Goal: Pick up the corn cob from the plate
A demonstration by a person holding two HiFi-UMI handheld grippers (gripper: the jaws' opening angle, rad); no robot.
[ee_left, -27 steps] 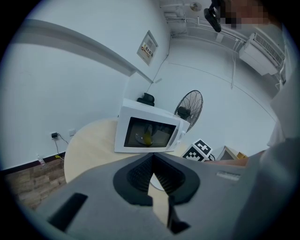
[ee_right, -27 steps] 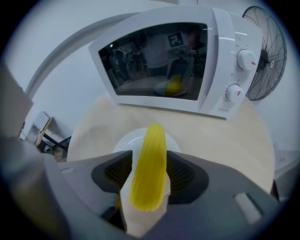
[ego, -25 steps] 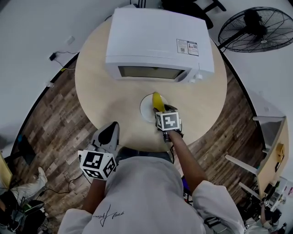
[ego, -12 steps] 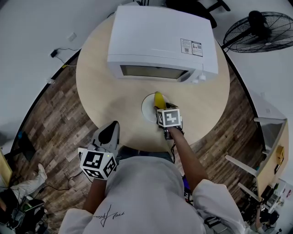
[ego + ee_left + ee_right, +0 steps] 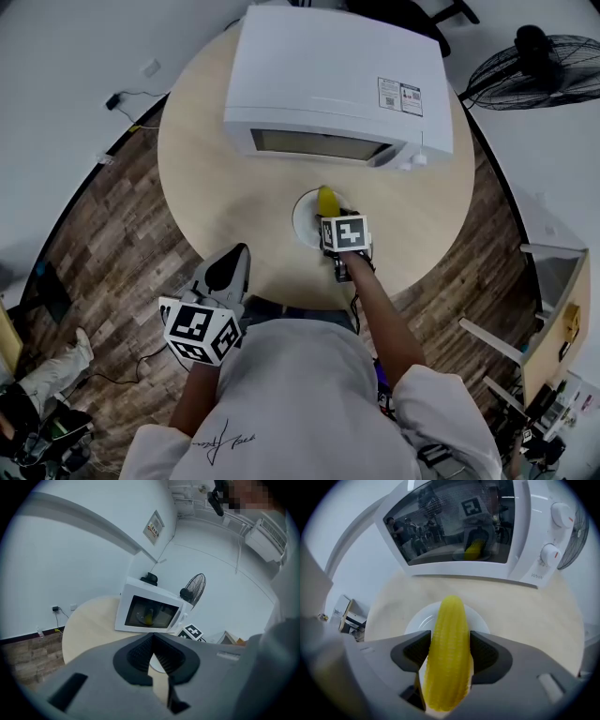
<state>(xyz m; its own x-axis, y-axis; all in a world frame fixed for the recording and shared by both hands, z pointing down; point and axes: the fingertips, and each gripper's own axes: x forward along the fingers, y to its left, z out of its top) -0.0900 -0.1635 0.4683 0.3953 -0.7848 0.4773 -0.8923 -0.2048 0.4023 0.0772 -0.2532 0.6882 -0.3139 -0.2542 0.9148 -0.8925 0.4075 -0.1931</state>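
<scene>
No wording is coming through legibly: the sticker (image 5: 399,97) on top of the microwave (image 5: 319,75), at its dial end, is showing only tiny print, the notice (image 5: 153,527) on the wall behind the microwave is blurring out, and the grey lettering (image 5: 536,576) beneath the microwave's dials is smearing.

Microwave (image 5: 337,84) just behind plate (image 5: 305,220), open tabletop (image 5: 216,197) beside
</scene>
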